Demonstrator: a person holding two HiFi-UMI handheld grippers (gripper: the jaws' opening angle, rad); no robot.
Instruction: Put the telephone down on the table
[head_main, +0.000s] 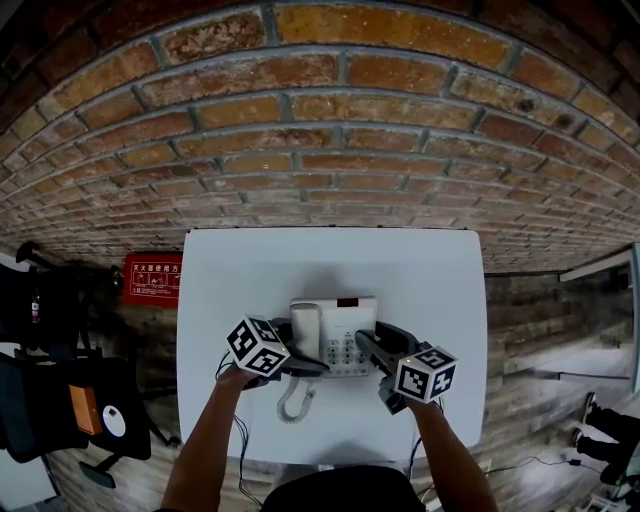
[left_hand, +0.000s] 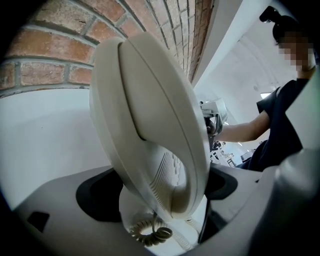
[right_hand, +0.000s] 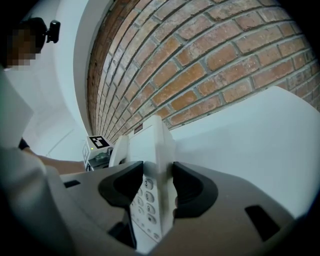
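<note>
The telephone (head_main: 340, 325) sat near the middle of the white table (head_main: 430, 270). The left tool (head_main: 308, 362) clamped its handset (head_main: 304, 330), while the right tool (head_main: 372, 345) gripped the telephone's right edge.

Red box (head_main: 152, 277), at the left of the head view: one line of white Chinese characters above smaller print, both too small to read reliably

Telephone (head_main: 335, 335): the keypad (right_hand: 144, 200) carries numbered keys. In the right gripper view only the top key is legible, reading as 3. The rest are blurred. The dark red strip (head_main: 348, 302) on the telephone's upper edge shows no readable characters

Handset (left_hand: 150, 125): no legible print

Marker cube (head_main: 258, 347) of the left gripper (left_hand: 160, 197) and marker cube (head_main: 425, 373) of the right gripper (right_hand: 157, 187): black-and-white square code patterns, no letters or numbers
</note>
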